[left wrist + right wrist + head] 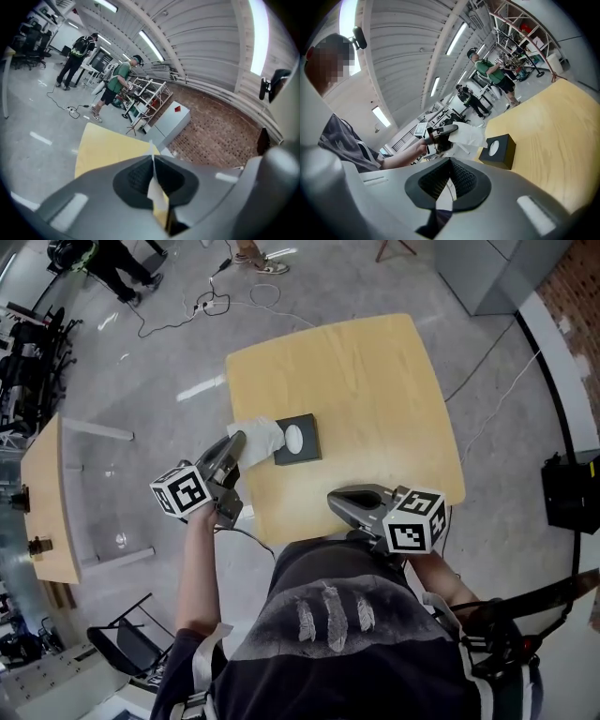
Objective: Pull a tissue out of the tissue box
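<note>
Left gripper (234, 441) holds a tissue (259, 439) beside the black tissue box (309, 431).

No text, label, or number can be read anywhere.

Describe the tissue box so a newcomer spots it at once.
On the yellow table, look near its left edge, by the left gripper. The tissue box is the black square with a white oval on top; the crumpled tissue beside it is all white.

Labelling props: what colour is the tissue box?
The box is black, white oval on top; best in head view.
</note>
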The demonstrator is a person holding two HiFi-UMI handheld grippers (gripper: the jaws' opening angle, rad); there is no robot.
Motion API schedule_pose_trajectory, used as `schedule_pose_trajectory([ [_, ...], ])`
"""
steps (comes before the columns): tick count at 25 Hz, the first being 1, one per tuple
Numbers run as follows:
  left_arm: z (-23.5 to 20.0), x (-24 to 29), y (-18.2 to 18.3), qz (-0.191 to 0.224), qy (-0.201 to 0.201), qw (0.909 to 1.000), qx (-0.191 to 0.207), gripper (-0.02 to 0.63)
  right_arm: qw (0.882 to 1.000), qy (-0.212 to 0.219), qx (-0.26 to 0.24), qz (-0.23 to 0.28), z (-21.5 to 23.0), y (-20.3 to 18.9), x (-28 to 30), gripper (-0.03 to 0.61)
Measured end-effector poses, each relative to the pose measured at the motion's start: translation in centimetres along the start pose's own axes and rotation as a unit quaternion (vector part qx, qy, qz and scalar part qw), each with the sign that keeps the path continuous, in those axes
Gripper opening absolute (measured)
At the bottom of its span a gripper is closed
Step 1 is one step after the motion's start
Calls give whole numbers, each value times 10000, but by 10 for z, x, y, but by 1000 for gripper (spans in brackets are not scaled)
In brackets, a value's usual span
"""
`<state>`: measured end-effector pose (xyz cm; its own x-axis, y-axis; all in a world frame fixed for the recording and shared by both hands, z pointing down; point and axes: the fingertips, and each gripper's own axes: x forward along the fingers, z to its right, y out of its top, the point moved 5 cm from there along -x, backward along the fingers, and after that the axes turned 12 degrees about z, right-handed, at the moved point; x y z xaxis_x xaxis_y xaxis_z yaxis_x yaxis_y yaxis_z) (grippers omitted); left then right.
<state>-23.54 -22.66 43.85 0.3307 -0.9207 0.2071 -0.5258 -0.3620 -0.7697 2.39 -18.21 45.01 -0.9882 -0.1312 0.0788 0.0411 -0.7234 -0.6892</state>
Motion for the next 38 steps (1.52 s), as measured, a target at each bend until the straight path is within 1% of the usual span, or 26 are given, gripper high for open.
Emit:
schedule_pose_trajectory([
  [1, -10, -7, -2, -36, 32, 9999, -143, 2, 10000, -49, -4, -1, -3, -2, 6, -3],
  [3, -31, -16, -15, -120, 110, 9980, -605, 2, 9999, -87, 15, -51, -6, -5, 13, -3],
  [5, -47, -21, -34, -171, 195, 9938, -1085, 2, 9998, -94, -8, -155, -4, -6, 16, -3],
  [6, -54, -24, -42, -182, 252, 9919, -1236, 2, 9997, -93, -36, -207, -3, -6, 19, -3],
  [7, -62, -29, -48, -192, 325, 9906, -1315, 2, 9996, -94, -67, -251, -5, -6, 23, -3],
  [9, -81, -45, -52, -208, 471, 9896, -1343, 2, 9993, -120, -124, -324, -14, -9, 39, -3],
  [12, -106, -70, -48, -185, 489, 9897, -1336, 2, 9987, -213, -188, -421, -31, -21, 65, -3],
  [15, -119, -81, -36, -207, 372, 9912, -1253, 2, 9981, -317, -234, -472, -44, -29, 88, -3],
  [19, -125, -91, -24, -227, 194, 9933, -1120, 2, 9969, -379, -402, -566, -58, -35, 113, -3],
  [22, -125, -96, -23, -191, 66, 9942, -1059, 2, 9960, -430, -506, -594, -64, -41, 118, -3],
  [24, -123, -101, -20, -188, 66, 9953, -946, 2, 9960, -485, -491, -566, -65, -45, 118, -3],
  [26, -118, -103, -15, -210, -11, 9966, -795, 2, 9964, -603, -366, -461, -64, -50, 115, -3],
  [28, -105, -99, -10, -222, -303, 9971, -655, 2, 9963, -769, -247, -298, -64, -53, 111, -3],
  [31, -83, -95, -4, -214, -697, 9968, -332, 2, 9953, -934, -246, -14, -69, -53, 103, -2],
  [34, -62, -96, -4, -257, -931, 9953, -58, 2, 9943, -1004, -225, 280, -74, -51, 97, -2],
  [38, -38, -99, -7, -263, -1180, 9922, 308, 2, 9918, -1151, -158, 541, -77, -46, 88, -2],
])
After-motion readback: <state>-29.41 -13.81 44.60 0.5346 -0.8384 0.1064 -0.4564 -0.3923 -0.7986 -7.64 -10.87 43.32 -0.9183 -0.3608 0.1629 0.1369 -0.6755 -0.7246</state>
